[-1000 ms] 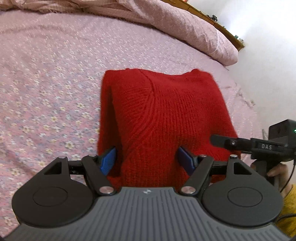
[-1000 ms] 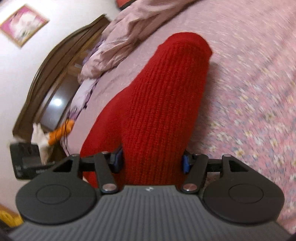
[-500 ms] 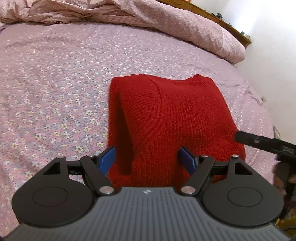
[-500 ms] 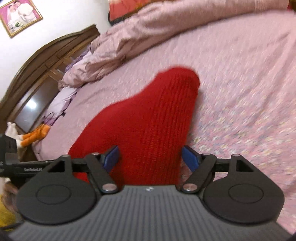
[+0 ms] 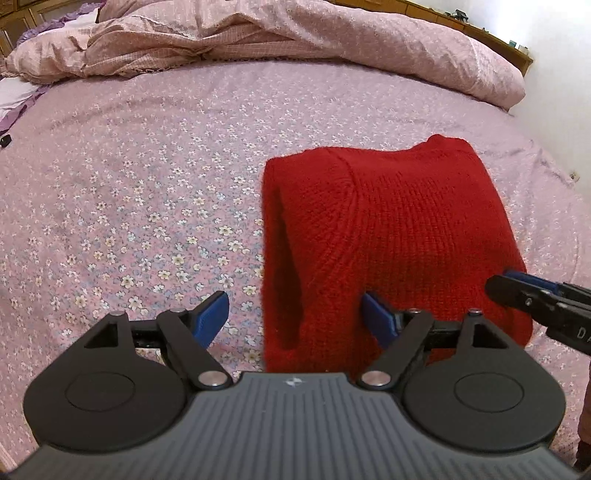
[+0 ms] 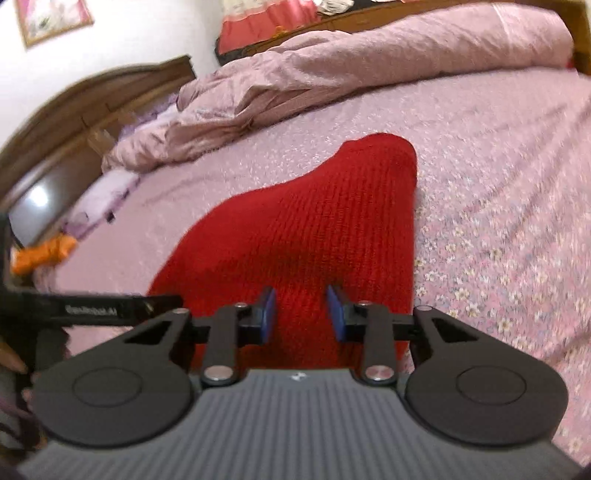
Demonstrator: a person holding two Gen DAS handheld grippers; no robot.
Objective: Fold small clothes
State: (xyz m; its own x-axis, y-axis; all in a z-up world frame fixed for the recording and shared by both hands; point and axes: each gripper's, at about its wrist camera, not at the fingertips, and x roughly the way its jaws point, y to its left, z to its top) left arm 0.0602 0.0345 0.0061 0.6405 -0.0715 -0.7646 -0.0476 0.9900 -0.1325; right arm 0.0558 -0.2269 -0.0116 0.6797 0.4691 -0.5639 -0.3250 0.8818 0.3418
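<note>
Left wrist: red sweater between open tool tips.

Sweater: near edge hidden behind gripper body, both views. Right gripper: cut off by left view's right edge. Quilt, framed picture: blurred; picture cut by top edge.

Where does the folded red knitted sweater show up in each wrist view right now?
Left wrist: folded red knitted sweater, right of centre on the floral bedsheet.
Right wrist: sweater, centre, reaching down between the fingers.
Shared landmark: crumpled pink duvet along the top.
</note>
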